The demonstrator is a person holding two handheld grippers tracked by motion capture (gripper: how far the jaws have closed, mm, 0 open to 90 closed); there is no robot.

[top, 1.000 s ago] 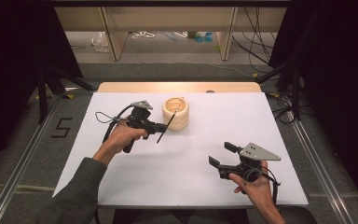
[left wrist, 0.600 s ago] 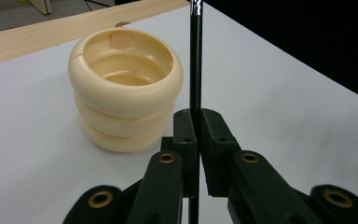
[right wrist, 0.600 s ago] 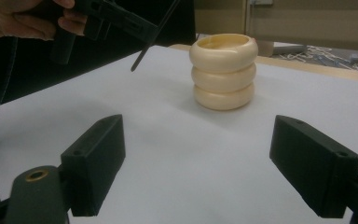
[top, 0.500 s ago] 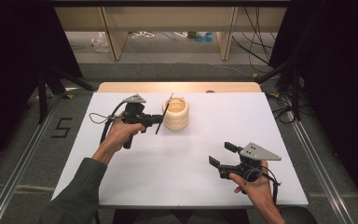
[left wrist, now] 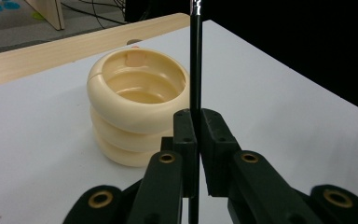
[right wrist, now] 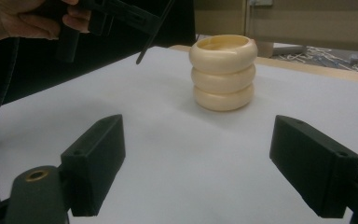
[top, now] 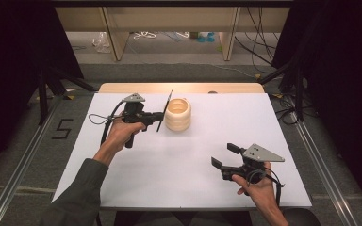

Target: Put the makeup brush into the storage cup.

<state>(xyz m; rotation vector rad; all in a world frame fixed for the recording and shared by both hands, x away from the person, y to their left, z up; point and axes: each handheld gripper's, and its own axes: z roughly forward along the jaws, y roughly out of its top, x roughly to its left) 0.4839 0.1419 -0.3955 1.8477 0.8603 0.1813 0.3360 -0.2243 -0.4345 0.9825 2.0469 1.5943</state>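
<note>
A cream ribbed holder (top: 177, 114) of three stacked rings stands on the far middle of the white table (top: 169, 179). It also shows in the left gripper view (left wrist: 137, 93) and the right gripper view (right wrist: 223, 70). My left gripper (top: 160, 114) is shut on a thin black stick (top: 165, 110) just left of the holder. The stick (left wrist: 196, 56) rises nearly upright from the closed jaws (left wrist: 193, 123), and its lower end hangs above the table (right wrist: 154, 32). My right gripper (top: 223, 154) rests open near the front right, with nothing between its jaws (right wrist: 209, 163).
A wooden strip (top: 179, 87) runs along the table's far edge. Beyond it are shelving legs and loose cables on the floor (top: 169, 42). Metal rails (top: 320, 160) flank the table. White surface lies between the two grippers.
The left gripper has shifted slightly away from me and to the left with the stick, which now stands steeper beside the holder. The right gripper has kept still.
</note>
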